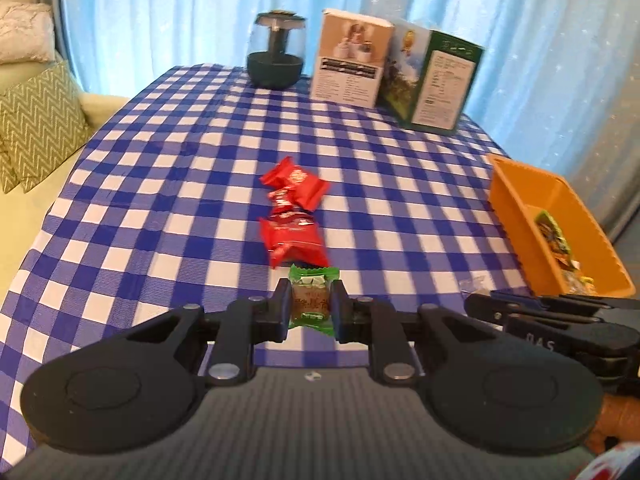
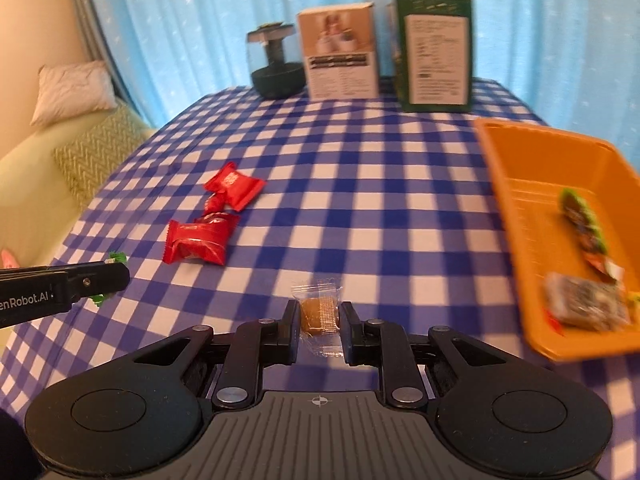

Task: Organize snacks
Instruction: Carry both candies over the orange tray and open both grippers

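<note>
My left gripper (image 1: pixel 311 304) is shut on a green-wrapped snack (image 1: pixel 312 295) just above the checked cloth. My right gripper (image 2: pixel 320 320) is shut on a clear-wrapped brown snack (image 2: pixel 319 312). Red snack packets (image 1: pixel 294 208) lie in a small pile ahead of the left gripper; they also show in the right wrist view (image 2: pixel 212 220) to the left. An orange bin (image 2: pixel 516 168) with several snacks inside sits at the right; it also shows in the left wrist view (image 1: pixel 516 200). The left gripper appears at the left edge of the right wrist view (image 2: pixel 96 278).
A dark glass jar (image 1: pixel 276 54), a tan box (image 1: pixel 352 60) and a green box (image 1: pixel 432 80) stand at the table's far edge before blue curtains. A sofa with patterned cushions (image 1: pixel 36 120) lies left of the table.
</note>
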`<state>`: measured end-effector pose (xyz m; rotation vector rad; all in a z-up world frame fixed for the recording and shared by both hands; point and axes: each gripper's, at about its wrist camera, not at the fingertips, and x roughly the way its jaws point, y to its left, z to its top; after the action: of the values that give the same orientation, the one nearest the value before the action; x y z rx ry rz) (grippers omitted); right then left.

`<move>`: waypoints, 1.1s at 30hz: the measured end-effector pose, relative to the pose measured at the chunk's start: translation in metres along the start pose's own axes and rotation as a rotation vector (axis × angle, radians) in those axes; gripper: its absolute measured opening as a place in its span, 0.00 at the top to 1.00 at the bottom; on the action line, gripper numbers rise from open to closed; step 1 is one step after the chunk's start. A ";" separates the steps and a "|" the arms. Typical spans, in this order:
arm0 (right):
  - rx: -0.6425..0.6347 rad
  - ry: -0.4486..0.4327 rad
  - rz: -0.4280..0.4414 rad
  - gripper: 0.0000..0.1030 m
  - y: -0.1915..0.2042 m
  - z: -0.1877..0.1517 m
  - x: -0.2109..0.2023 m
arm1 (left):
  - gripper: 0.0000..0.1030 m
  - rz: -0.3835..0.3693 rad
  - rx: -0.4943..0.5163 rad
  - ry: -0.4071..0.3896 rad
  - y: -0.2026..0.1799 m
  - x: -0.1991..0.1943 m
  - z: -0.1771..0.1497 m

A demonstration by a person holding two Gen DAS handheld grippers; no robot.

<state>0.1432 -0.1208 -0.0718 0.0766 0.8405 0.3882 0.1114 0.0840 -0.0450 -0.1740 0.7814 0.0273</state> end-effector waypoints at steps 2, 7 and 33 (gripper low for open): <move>0.018 -0.008 -0.005 0.80 -0.006 -0.002 -0.016 | 0.83 -0.012 0.014 -0.004 -0.010 -0.010 -0.002; 0.045 -0.036 -0.019 0.80 -0.020 -0.008 -0.050 | 0.83 -0.049 0.042 0.001 -0.034 -0.028 -0.008; 0.229 -0.185 -0.168 0.80 -0.124 -0.008 -0.143 | 0.82 -0.230 0.238 0.006 -0.170 -0.035 0.002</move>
<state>0.0888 -0.2884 -0.0020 0.2493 0.7000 0.1231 0.1030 -0.0819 0.0060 -0.0367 0.7605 -0.2829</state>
